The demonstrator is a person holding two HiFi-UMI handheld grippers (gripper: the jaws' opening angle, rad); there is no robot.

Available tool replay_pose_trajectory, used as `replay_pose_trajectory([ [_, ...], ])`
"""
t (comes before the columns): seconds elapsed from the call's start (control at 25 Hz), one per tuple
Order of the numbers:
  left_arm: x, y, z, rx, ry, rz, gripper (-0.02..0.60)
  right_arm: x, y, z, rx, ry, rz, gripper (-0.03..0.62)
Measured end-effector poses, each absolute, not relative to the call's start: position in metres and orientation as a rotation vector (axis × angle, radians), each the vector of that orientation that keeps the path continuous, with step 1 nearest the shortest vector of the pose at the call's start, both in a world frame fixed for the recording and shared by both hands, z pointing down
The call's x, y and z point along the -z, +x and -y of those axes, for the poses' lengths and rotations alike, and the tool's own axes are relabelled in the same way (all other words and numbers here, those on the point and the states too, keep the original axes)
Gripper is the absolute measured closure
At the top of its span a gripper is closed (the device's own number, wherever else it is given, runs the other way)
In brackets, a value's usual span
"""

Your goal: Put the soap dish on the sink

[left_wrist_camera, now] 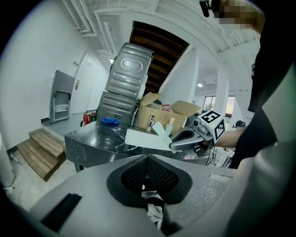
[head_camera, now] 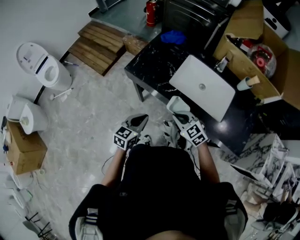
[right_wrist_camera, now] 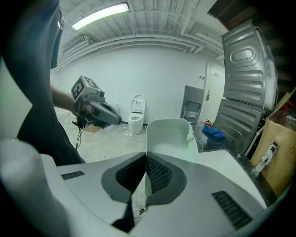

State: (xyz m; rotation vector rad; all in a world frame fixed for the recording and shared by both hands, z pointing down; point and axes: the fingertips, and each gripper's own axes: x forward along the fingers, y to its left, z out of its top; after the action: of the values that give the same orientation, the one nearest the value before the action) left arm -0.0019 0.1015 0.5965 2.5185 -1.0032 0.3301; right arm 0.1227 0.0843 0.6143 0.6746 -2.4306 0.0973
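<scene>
White soap dish point(right_wrist_camera: 169, 134) sits clamped in the right gripper point(right_wrist_camera: 146, 162); the left gripper point(left_wrist_camera: 147, 159) is closed, empty. It should go down flat on the sink point(head_camera: 187, 75) rim.

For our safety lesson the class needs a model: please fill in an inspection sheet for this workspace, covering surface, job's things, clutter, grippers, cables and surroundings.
Surface: black counter carrying a white sink.
Job's things: soap dish held near the sink's corner, not yet on it.
Clutter: blue cloth on the counter; open box behind the sink.
Grippers: right gripper shut on the soap dish; left gripper shut, empty.
Cables: thin cord seems to hang under the left gripper.
Surroundings: toilet, wooden steps, extinguisher.
</scene>
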Motion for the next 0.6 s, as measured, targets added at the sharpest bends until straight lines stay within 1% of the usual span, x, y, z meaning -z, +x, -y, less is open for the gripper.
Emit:
replay_pose_trajectory([
  [0.2,-0.601,-0.019,-0.101,-0.345,2.532,0.959,0.581,-0.618,0.105,-0.088,-0.103,0.696,2.41,0.597],
  [0.6,-0.599,-0.028,-0.092,-0.35,2.575,0.856,0.581,-0.623,0.098,-0.096,-0.157,0.798,2.361,0.597],
])
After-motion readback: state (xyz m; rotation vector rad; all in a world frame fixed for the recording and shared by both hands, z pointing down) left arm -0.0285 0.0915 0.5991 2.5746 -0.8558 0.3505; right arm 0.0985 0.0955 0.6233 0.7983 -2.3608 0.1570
